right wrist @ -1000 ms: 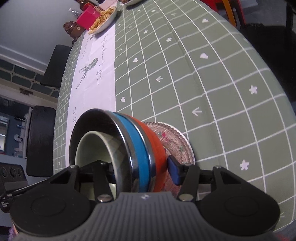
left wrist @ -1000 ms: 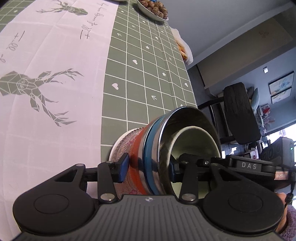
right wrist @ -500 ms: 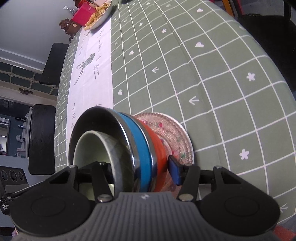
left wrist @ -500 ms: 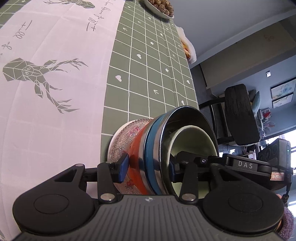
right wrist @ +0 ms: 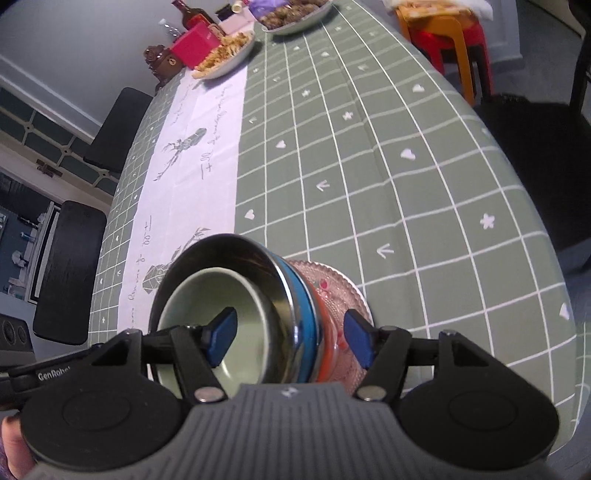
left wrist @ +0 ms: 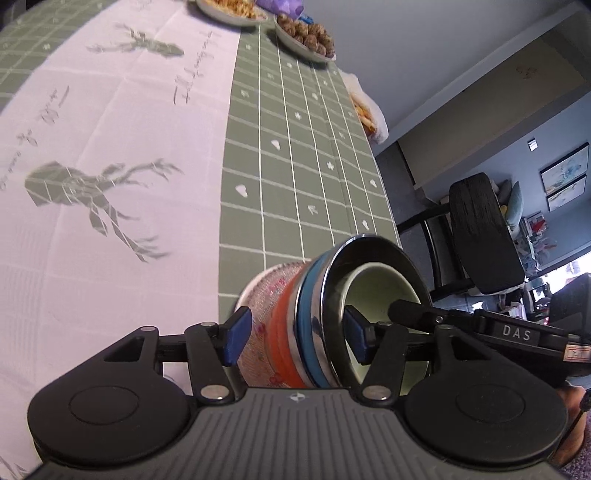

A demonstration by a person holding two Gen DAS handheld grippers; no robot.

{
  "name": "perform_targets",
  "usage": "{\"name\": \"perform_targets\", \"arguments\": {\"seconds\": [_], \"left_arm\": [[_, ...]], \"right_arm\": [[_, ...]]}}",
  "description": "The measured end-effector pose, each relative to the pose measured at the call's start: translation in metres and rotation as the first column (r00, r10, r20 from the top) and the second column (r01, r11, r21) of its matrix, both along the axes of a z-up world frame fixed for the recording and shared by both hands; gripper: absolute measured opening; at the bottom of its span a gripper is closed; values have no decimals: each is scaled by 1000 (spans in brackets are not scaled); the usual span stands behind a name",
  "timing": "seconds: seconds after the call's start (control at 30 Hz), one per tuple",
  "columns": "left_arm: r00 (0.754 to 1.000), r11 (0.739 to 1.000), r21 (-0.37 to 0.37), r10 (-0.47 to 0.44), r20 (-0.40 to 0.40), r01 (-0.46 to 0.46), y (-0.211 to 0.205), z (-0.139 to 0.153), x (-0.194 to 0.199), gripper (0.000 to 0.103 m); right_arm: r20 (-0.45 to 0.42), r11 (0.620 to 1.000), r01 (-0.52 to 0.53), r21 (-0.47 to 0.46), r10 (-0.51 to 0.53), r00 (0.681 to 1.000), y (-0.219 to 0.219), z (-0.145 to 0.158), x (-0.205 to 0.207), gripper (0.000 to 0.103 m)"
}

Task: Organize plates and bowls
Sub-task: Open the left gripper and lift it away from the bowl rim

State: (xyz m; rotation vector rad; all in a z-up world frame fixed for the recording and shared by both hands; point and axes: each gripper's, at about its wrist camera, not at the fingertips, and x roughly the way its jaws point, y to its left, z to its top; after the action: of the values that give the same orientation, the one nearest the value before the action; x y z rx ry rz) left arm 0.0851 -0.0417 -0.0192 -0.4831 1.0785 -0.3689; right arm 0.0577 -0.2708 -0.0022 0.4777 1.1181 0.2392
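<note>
The left gripper [left wrist: 295,339] is turned on its side and straddles the near wall of a nested stack. One blue pad lies against the underside of the patterned glass plate [left wrist: 258,295] and the other sits just inside the steel bowl's [left wrist: 369,251] rim. The fingers are set wide, but I cannot tell whether they are pressing on the stack. Between the pads, from left to right in the frame, run the glass plate, an orange bowl [left wrist: 284,332], a blue bowl [left wrist: 308,314] and the steel bowl. A pale green bowl [left wrist: 380,291] is nested inside the steel one. A black finger of the other tool reaches into the green bowl from the right. In the right wrist view the right gripper [right wrist: 290,341] is spread. Its left pad floats in front of the green bowl's [right wrist: 251,302] inside, and its right pad stands just clear of the orange bowl [right wrist: 325,350], over the glass plate [right wrist: 332,288]. The blue bowl [right wrist: 304,332] and steel bowl [right wrist: 221,251] sit between them. The stack sits low in the centre of both frames, on the green checked tablecloth [right wrist: 369,166] near the table's edge and just beside the white deer-print runner [left wrist: 110,147]. At the far end of the table, top of the frame, are a plate of fries [right wrist: 225,59], a plate of brown round snacks [right wrist: 291,14] and a red box [right wrist: 194,48]. A black chair [left wrist: 480,232] stands at the right of the left wrist view, and an orange stool [right wrist: 443,33] at the upper right of the other.
</note>
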Motion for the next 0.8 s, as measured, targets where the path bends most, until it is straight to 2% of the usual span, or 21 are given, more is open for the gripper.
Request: {"name": "perform_targets", "arguments": {"seconds": [0.03, 0.1, 0.17, 0.3, 0.43, 0.5, 0.6, 0.63, 0.67, 0.7, 0.8], "left_arm": [[1000, 1000, 10, 2, 23, -2, 1, 5, -2, 66], [997, 999, 35, -5, 74, 3, 3, 15, -7, 67], [990, 998, 66, -24, 141, 14, 4, 28, -13, 68], [958, 990, 138, -59, 280, 20, 1, 55, -30, 69], [891, 971, 239, -104, 442, -4, -7, 81, -54, 77], [849, 962, 273, -126, 513, -23, -11, 91, -69, 79], [785, 947, 317, -152, 600, -59, -15, 100, -91, 81], [767, 941, 331, -161, 621, -70, -17, 101, -98, 81], [751, 938, 338, -166, 639, -80, -19, 102, -106, 81], [739, 937, 337, -165, 654, -89, -20, 101, -112, 81], [711, 934, 334, -146, 688, -131, -22, 98, -130, 82]], "right_arm": [[26, 1000, -8, -19, 8, 1000, 3, 5, -1, 64], [82, 998, -18, -61, 23, 996, 8, 17, -5, 72], [144, 994, -30, -107, 45, 988, 15, 30, -9, 73], [267, 981, -41, -191, 92, 959, 28, 57, -20, 74], [396, 964, -26, -266, 134, 908, 42, 83, -38, 76], [466, 957, -8, -289, 148, 872, 47, 94, -52, 89], [564, 944, 43, -326, 158, 810, 54, 107, -79, 92], [581, 939, 62, -338, 157, 799, 56, 109, -86, 92], [595, 934, 82, -349, 153, 789, 58, 110, -94, 92], [610, 925, 117, -362, 140, 780, 60, 111, -104, 98], [655, 909, 164, -383, 142, 742, 66, 108, -132, 99]]}}
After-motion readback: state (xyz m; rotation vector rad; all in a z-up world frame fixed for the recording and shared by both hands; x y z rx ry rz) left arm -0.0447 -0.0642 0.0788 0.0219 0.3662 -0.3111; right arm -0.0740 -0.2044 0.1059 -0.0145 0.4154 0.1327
